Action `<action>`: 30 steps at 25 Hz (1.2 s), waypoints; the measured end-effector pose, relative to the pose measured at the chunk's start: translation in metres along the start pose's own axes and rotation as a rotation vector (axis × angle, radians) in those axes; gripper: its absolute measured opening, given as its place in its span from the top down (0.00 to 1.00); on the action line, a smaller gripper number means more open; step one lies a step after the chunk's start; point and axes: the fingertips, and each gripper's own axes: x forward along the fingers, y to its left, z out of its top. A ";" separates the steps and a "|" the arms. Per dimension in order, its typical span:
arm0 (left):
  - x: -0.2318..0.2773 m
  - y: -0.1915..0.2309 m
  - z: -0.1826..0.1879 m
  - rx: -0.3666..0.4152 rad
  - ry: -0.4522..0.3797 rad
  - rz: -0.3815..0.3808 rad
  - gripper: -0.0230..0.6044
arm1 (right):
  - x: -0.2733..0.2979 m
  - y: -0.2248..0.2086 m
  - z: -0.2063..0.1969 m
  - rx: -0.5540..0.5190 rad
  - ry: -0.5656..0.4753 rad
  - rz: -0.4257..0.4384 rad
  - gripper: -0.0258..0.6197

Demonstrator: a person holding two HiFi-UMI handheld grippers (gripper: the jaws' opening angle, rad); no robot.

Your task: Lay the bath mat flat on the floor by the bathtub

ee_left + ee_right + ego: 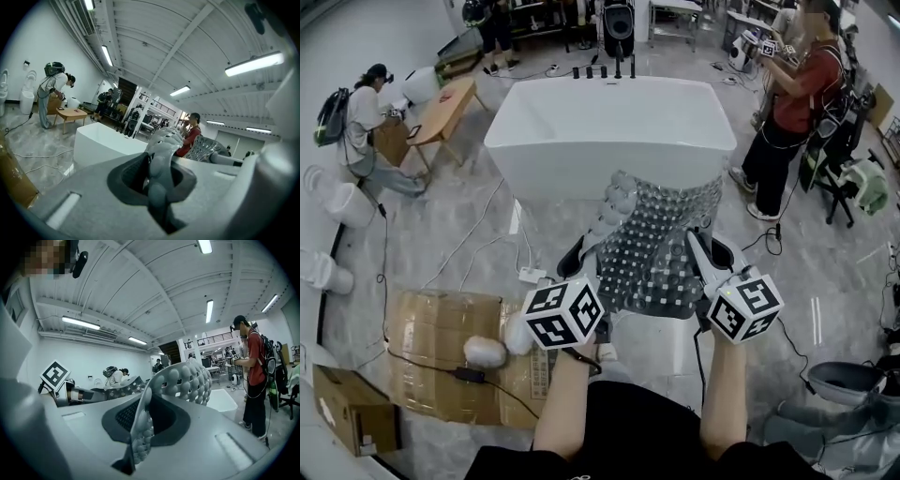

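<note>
The grey marbled floor [469, 220] fills most of the head view. On it the white rectangular bathtub [609, 131] stands straight ahead of the person. At the person's left side, a flattened brown cardboard sheet [431, 328] lies on the floor. The grey bubbled rubber bath mat with small holes [661, 253] is not on the floor. It is held up in the air in front of the near wall of the bathtub, spread between the two tongs, and its far left corner is rolled over. The left tongs [584, 265] are closed on the left edge of the mat; the left gripper view shows the mat pinched between the dark pads. The right tongs [705, 251] are closed on the right edge in the same way, and in the right gripper view the mat rises out from between the jaws.
</note>
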 end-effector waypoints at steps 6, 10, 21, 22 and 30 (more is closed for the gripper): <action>0.036 0.046 0.027 0.031 0.013 0.002 0.93 | 0.070 0.006 0.005 -0.004 -0.011 -0.003 0.92; 0.054 0.070 0.045 0.026 -0.001 0.019 0.93 | 0.102 0.008 0.008 -0.001 -0.012 -0.008 0.92; 0.086 0.090 0.042 -0.050 0.017 0.023 0.93 | 0.126 -0.007 -0.005 -0.009 0.047 -0.033 0.92; 0.088 0.090 0.040 -0.057 0.022 0.024 0.93 | 0.127 -0.010 -0.005 -0.009 0.052 -0.032 0.92; 0.106 0.095 0.051 -0.071 0.005 0.064 0.93 | 0.157 -0.022 0.008 -0.019 0.040 0.039 0.92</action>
